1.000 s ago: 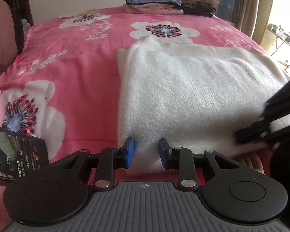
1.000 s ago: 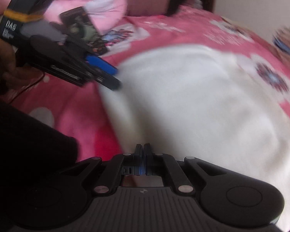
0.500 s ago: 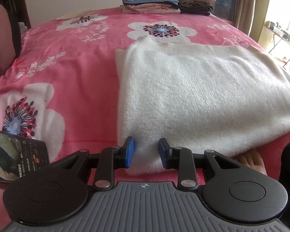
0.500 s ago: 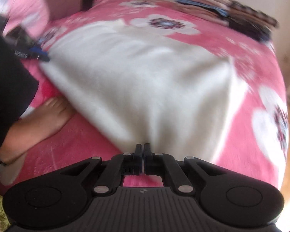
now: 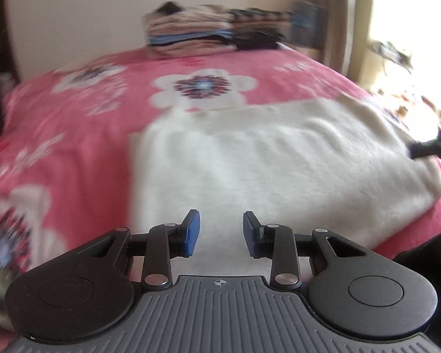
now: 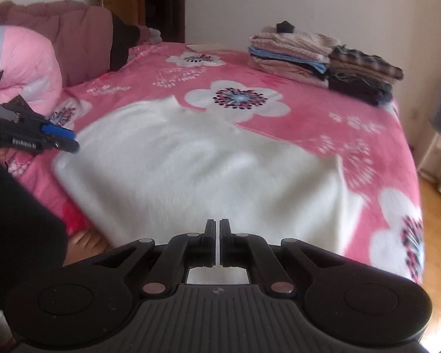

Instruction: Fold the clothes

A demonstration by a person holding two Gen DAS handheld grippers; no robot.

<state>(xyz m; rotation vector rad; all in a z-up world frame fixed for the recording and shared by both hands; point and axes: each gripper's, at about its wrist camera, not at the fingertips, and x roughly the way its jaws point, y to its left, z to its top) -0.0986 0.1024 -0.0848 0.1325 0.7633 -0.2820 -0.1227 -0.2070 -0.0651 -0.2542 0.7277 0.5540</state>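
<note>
Left wrist view: the left hand-held gripper (image 5: 221, 234) hangs with jaws well apart, holding nothing, over the near edge of the white garment (image 5: 279, 170), which lies spread flat on the bed (image 5: 73, 123).

Right wrist view: the right hand-held gripper (image 6: 217, 242) is pinched nearly closed at the garment's near edge; whether cloth is caught, I can't tell. Folded piles (image 6: 320, 56) sit at the bed's far corner. Looks mid-fold: next calls for gripping the near hem.

Both low, probably sharing bed (image 5: 250, 67)
</note>
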